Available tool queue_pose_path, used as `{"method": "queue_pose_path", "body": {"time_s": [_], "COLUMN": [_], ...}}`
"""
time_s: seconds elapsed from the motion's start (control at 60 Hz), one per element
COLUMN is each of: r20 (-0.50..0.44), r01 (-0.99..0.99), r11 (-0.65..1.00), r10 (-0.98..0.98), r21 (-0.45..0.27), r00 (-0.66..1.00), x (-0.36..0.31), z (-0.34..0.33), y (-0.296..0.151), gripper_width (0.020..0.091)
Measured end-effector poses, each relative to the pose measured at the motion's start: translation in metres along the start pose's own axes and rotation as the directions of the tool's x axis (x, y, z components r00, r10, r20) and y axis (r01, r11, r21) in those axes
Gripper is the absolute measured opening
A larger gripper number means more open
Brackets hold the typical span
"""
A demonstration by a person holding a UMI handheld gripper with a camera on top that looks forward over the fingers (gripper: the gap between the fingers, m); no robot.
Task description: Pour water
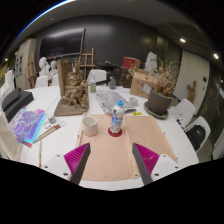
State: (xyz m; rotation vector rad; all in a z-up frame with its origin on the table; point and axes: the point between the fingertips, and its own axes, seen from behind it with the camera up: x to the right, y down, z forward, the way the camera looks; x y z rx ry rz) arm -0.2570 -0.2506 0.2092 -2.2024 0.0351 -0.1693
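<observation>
While the hand-held gripper hangs over the near edge of the bench, its fingers stand spread apart with nothing between them — the magenta pads face each other across bare tan mat. The water bottle stands upright on the far end of that mat, beyond the fingers, with a small pale cup just beside it. The bottle looks like thin clear plastic, so it is likely light, smooth and liable to buckle or slip under a hard squeeze. A hold around its middle, below the cap and about the label, seems the safest — low enough to steady the tilt toward the cup.
</observation>
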Motion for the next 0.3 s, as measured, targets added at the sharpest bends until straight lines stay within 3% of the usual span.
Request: {"method": "queue_pose_path", "body": {"time_s": [0.3], "r20": [-0.001], "r01": [0.027], "r11": [1.000], "r10": [-0.027], "r21": [-0.016], "r00": [1.000], "x": [-0.010], "z": [-0.011], "y": [0.008], "gripper_width": [0.0857]}}
